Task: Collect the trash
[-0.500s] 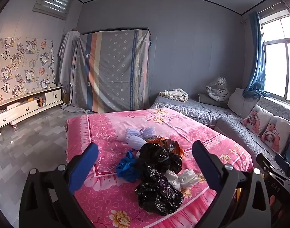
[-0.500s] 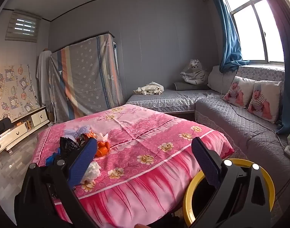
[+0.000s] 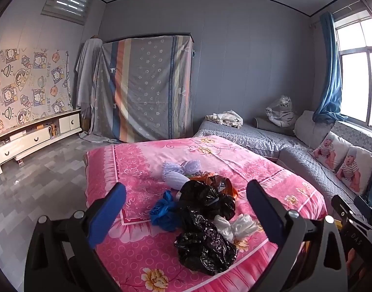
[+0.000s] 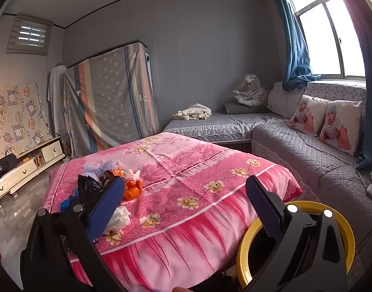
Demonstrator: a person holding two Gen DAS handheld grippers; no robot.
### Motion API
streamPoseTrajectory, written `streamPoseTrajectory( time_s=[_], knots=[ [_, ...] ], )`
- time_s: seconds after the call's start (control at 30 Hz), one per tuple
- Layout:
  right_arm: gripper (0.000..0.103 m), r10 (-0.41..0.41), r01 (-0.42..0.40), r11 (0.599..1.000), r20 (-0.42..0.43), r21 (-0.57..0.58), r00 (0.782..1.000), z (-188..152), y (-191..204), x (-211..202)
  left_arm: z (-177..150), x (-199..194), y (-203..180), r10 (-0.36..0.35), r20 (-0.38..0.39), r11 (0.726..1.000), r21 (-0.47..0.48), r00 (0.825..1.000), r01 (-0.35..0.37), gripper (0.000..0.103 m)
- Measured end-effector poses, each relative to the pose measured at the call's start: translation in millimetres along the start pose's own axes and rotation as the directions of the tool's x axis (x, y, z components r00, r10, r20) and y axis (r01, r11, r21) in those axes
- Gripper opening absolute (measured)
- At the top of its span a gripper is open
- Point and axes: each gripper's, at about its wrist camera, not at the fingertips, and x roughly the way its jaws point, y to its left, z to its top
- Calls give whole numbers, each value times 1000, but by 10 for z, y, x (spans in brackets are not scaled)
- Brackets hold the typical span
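While nothing is yet grasped, both tools are held wide apart and empty: left hand-held gripper [image 3: 186, 209], right hand-held gripper [image 4: 183, 194]. Trash heap on near left part of pink bed [image 3: 142, 160]: near black bag [image 3: 205, 248], far black bag [image 3: 205, 197], blue bag [image 3: 165, 211], white bag [image 3: 234, 223], lilac foam netting [image 3: 176, 174], orange peel [image 4: 132, 189]. Yellow-rimmed bin [image 4: 244, 255] is set on the floor at the near right. It is judged best that the near black bag be pinched at a bunched fold, lifted clear, then carried right to the bin.
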Motion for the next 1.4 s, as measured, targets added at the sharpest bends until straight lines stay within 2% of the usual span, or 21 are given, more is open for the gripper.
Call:
streamPoseTrajectory(
  time_s=[1.4],
  knots=[
    [95, 7, -7, 1000, -6, 15, 1000, 41, -93, -12, -41, 41, 3, -4, -10, 1000, 3, 1000, 4, 95]
  ],
)
